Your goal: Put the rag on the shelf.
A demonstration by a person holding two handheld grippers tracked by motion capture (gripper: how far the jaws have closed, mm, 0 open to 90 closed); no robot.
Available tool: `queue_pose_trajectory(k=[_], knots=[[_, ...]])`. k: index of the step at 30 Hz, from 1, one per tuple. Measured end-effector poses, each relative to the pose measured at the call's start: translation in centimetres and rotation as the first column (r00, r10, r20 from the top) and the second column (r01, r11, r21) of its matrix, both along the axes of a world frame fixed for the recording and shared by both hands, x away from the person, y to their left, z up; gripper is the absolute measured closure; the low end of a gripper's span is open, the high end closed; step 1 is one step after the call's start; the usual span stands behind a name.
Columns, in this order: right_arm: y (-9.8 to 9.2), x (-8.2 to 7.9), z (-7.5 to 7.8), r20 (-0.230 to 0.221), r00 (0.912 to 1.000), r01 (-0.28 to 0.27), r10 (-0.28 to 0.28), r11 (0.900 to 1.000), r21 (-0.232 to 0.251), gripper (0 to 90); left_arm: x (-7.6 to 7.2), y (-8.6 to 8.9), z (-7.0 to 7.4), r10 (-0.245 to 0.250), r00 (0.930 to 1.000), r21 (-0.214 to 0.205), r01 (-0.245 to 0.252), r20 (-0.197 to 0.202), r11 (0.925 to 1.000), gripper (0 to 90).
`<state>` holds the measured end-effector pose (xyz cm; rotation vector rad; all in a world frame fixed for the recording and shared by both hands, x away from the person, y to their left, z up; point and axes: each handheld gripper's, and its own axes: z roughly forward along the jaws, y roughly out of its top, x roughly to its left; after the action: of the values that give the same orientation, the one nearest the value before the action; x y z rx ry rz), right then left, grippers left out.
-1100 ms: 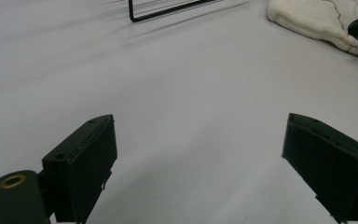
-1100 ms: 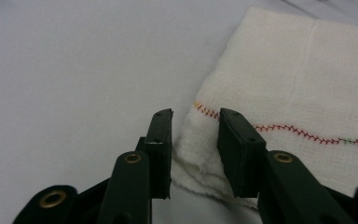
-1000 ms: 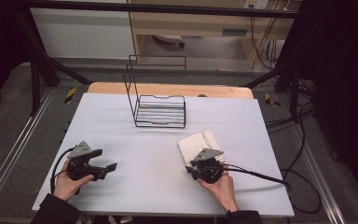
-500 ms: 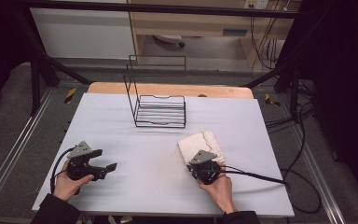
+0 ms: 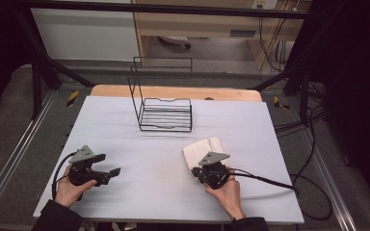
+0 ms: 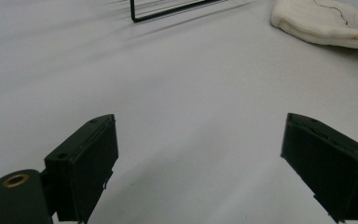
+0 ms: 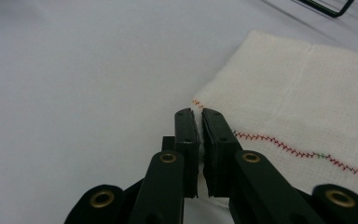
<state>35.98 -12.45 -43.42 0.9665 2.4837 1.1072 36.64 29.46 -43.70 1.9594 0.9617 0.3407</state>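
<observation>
- White folded cloth (image 7: 303, 107) lies on the desk (image 5: 139, 154), right of centre, its near corner pinched between the right gripper (image 7: 199, 122) fingers.
- Its body stretches away from that grip, toward the wire rack (image 5: 166, 114).
- Left gripper (image 6: 200, 154), fingers spread, sits well apart, the farther hand.

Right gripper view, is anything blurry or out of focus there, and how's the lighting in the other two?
Right gripper view: the cloth and its red stitching are fairly sharp; the right tongs, pinched on the cloth's edge, look soft near the lens. Left gripper view: the open left tongs are slightly blurred, the table evenly lit. High view: bright table, dark surroundings, wire rack casting faint shadows.
</observation>
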Motion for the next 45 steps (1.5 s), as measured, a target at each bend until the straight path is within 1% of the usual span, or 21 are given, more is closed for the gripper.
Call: queue_pose_trajectory(k=[1,2,4,9,15,16,17,18,19,20,21,22,24,25,26,28,30,36,39,42,45], knots=[[0.0,0.0,0.0,0.0,1.0,0.0,0.0,1.0,0.0,85.6,0.0,0.0,0.0,0.0,1.0,0.0,0.0,0.0,1.0,10.6],[0.1,-0.2,0.1,-0.018,0.9998,-0.007,0.007,0.9996,0.027,85.5,0.0,0.0,0.0,0.0,1.0,0.0,0.0,0.0,1.0,10.6],[0.2,-0.3,0.2,-0.015,0.9998,-0.012,0.012,0.9996,0.025,85.5,0.0,0.0,0.0,0.0,1.0,0.0,0.0,-0.003,1.0,10.6],[1.6,-1.2,0.0,-0.053,0.9963,-0.067,0.068,0.9973,0.032,85.3,0.0,-0.2,0.1,0.003,1.0,0.003,-0.003,-0.006,1.0,10.5],[2.1,-1.2,-0.5,-0.07,0.994,-0.082,0.084,0.9962,0.029,83.1,-0.2,-1.0,0.3,0.006,0.9999,0.001,-0.006,-0.012,1.0,10.2],[2.0,-1.2,-0.4,-0.054,0.9943,-0.089,0.091,0.9949,0.049,76.7,-0.2,-1.2,0.4,0.004,0.9999,0.004,-0.003,-0.013,1.0,9.2],[2.0,-1.2,-0.4,-0.054,0.9943,-0.089,0.091,0.9949,0.049,76.7,-0.3,-1.4,0.5,0.004,0.9999,0.004,-0.004,-0.012,1.0,9.2],[1.4,-1.0,0.2,-0.038,0.9957,-0.082,0.085,0.9936,0.078,68.6,-0.3,-1.7,0.6,0.002,0.9999,-0.002,-0.002,-0.012,1.0,8.4],[1.0,-0.8,0.5,-0.012,0.9977,-0.065,0.066,0.9944,0.083,62.7,-0.4,-2.0,0.7,0.0,0.9999,-0.005,-0.001,-0.011,1.0,7.5],[0.3,-0.6,0.9,0.013,0.9989,-0.046,0.045,0.9955,0.083,58.6,-0.4,-2.4,0.9,-0.001,1.0,-0.007,0.001,-0.009,1.0,7.1],[0.3,-0.6,0.9,0.013,0.9989,-0.046,0.045,0.9955,0.083,58.6,-0.5,-2.8,1.0,-0.003,1.0,-0.014,0.003,-0.009,0.9999,7.1],[-1.3,-0.2,1.4,0.039,0.9991,0.013,-0.016,0.9964,0.084,51.4,-0.5,-3.3,1.2,-0.005,0.9999,-0.018,0.004,-0.011,0.9998,6.6],[-3.1,0.3,1.6,0.05,0.9961,0.067,-0.072,0.9942,0.084,46.6,-0.6,-5.3,1.6,-0.001,0.9997,-0.017,0.001,-0.026,0.9998,7.6],[-3.1,0.3,1.6,0.05,0.9961,0.067,-0.072,0.9942,0.084,46.6,-0.6,-5.3,1.6,-0.001,0.9997,-0.017,0.001,-0.026,0.9998,7.7],[-3.8,0.4,1.6,0.054,0.9933,0.098,-0.102,0.992,0.08,44.8,-0.7,-6.1,1.6,-0.011,0.9994,-0.015,0.01,-0.033,0.9998,7.7],[-5.9,0.7,1.0,0.035,0.9856,0.164,-0.166,0.9851,0.052,44.8,-0.7,-7.7,1.7,-0.041,0.9986,0.001,0.041,-0.034,0.9992,8.0],[-6.9,0.8,0.5,0.014,0.981,0.193,-0.194,0.9801,0.047,46.5,-0.8,-9.5,1.8,-0.067,0.9969,0.016,0.068,-0.04,0.9975,9.0],[-8.1,0.8,-0.6,-0.032,0.9728,0.23,-0.229,0.9726,0.031,52.7,-0.7,-14.6,1.6,-0.109,0.9912,0.007,0.11,-0.075,0.9939,15.9],[-8.0,0.9,-1.0,-0.057,0.9711,0.234,-0.231,0.9708,0.051,54.6,-0.5,-16.9,1.5,-0.123,0.9887,0.006,0.124,-0.085,0.9923,22.0],[-7.8,0.9,-1.2,-0.06,0.9706,0.237,-0.233,0.9695,0.063,54.4,-0.3,-18.8,1.4,-0.12,0.988,0.007,0.121,-0.097,0.9927,24.5],[-7.6,1.0,-1.6,-0.074,0.9713,0.23,-0.226,0.972,0.049,56.1,-0.1,-20.0,0.9,-0.109,0.9874,0.002,0.11,-0.114,0.9939,31.1]])
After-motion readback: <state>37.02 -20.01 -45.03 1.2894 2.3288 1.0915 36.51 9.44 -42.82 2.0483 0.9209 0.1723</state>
